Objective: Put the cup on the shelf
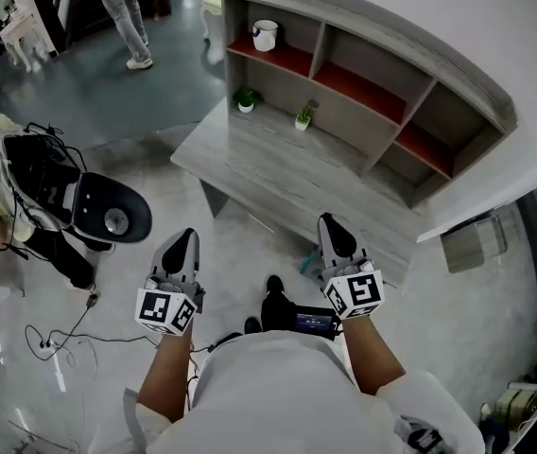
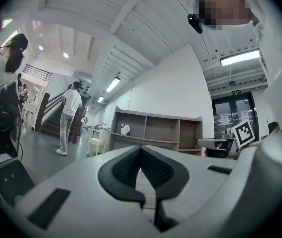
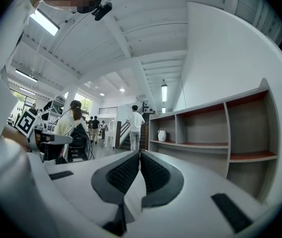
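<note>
A white cup [image 1: 265, 34] stands in the top left compartment of the grey shelf unit [image 1: 372, 36], on its red board. The left gripper view shows the same cup [image 2: 125, 129] far off, and in the right gripper view the cup [image 3: 162, 135] is just as distant. Both grippers are held low near the person's body, well short of the desk. My left gripper [image 1: 183, 239] is shut with nothing between its pads. My right gripper [image 1: 330, 223] is also shut and empty.
Below the shelf runs a grey desk top [image 1: 278, 173] with two small potted plants [image 1: 245, 99] [image 1: 303, 115]. A black round seat [image 1: 108, 211] and a seated person are at the left, cables [image 1: 56, 339] lie on the floor, and another person [image 1: 122, 8] walks at the back.
</note>
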`<state>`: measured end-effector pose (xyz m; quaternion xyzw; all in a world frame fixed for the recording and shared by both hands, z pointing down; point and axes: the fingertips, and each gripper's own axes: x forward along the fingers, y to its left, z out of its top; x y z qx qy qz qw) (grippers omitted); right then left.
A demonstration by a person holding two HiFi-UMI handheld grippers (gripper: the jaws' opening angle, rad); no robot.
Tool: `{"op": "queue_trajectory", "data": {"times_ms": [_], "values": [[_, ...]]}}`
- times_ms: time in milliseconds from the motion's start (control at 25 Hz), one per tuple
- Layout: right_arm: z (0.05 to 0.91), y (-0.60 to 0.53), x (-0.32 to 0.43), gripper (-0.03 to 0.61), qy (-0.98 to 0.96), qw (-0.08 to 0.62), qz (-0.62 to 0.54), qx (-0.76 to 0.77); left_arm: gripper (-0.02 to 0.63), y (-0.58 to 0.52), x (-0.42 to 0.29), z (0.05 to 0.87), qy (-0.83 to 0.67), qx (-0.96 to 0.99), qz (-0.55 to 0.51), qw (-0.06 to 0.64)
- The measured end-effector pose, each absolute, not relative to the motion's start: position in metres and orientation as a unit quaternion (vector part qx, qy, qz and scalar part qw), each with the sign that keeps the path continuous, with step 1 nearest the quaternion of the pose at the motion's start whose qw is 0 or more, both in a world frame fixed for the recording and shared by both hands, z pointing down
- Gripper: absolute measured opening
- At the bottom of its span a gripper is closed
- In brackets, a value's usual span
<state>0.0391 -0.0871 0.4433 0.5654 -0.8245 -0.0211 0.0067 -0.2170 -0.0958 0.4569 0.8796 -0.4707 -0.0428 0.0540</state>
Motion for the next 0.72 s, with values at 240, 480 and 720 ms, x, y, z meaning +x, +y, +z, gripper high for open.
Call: {"op": "queue_trajectory", "data": {"times_ms": [240, 480, 720], "values": [[0.441, -0.063, 0.035, 0.037, -0.819, 0.006, -0.03, 0.573, 0.008, -0.076, -0.215, 0.476, -0.468, 0.88, -0.037, 0.073], [0.444, -0.052, 0.039, 0.037, -0.821, 0.004, -0.025, 0.57, 0.008, -0.066, -0.208, 0.471, -0.473, 0.878, -0.043, 0.063], [0.444, -0.043, 0.062, 0.037, -0.826, -0.003, -0.019, 0.564, 0.008, -0.059, -0.185, 0.469, -0.48, 0.874, -0.037, 0.059]]}}
